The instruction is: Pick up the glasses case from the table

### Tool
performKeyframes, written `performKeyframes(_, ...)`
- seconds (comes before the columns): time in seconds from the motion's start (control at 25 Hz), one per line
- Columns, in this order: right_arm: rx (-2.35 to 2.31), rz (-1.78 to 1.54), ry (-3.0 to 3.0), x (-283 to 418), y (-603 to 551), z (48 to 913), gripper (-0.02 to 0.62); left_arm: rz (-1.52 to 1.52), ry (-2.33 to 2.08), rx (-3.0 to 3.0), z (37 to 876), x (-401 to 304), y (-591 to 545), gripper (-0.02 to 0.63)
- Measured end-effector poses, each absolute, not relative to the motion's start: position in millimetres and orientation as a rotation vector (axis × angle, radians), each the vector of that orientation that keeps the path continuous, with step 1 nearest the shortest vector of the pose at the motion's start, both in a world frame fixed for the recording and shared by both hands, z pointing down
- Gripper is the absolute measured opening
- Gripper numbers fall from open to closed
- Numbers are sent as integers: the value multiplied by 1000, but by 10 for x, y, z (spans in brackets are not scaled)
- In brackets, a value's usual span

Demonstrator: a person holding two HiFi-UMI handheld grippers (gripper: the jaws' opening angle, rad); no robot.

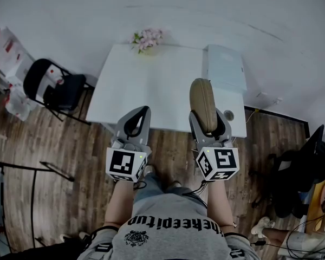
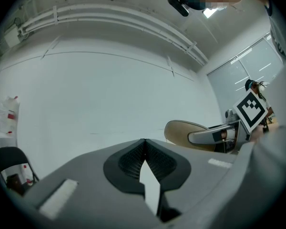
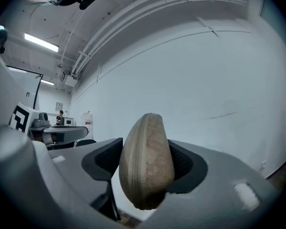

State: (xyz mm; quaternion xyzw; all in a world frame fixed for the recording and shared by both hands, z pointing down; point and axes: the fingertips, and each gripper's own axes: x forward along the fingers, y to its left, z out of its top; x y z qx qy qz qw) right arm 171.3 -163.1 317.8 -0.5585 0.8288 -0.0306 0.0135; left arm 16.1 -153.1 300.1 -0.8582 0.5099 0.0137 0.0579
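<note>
Jaws of my right gripper (image 1: 209, 122) pinch the glasses case (image 1: 202, 99), one pad on each broad side. The case is tan, oval and zipped. It stands on edge in the grip, with its free end poking out toward 12 o'clock in the head view. It is off the table (image 1: 151, 85), held in the air over the table's 6 o'clock edge. My left gripper (image 1: 145, 110) hangs just beside it at 9 o'clock, level with it. Its jaws are pressed together tip to tip, with nothing between them. From the left gripper view the case and the right gripper show at 3 o'clock.

Beyond them the white table carries a bunch of pale flowers (image 1: 146, 38) at its 12 o'clock edge and a pale flat box (image 1: 226, 66) along its 3 o'clock side. A black chair (image 1: 49, 88) stands on the wooden floor (image 1: 54, 156) at 9 o'clock of the table.
</note>
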Motion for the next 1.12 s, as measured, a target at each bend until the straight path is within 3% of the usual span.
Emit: performKeyframes(1.12, -1711, 5, 2576, 1926, -1434, 3073, 272, 45, 1581, -2564, 2982, 338, -1316, 15)
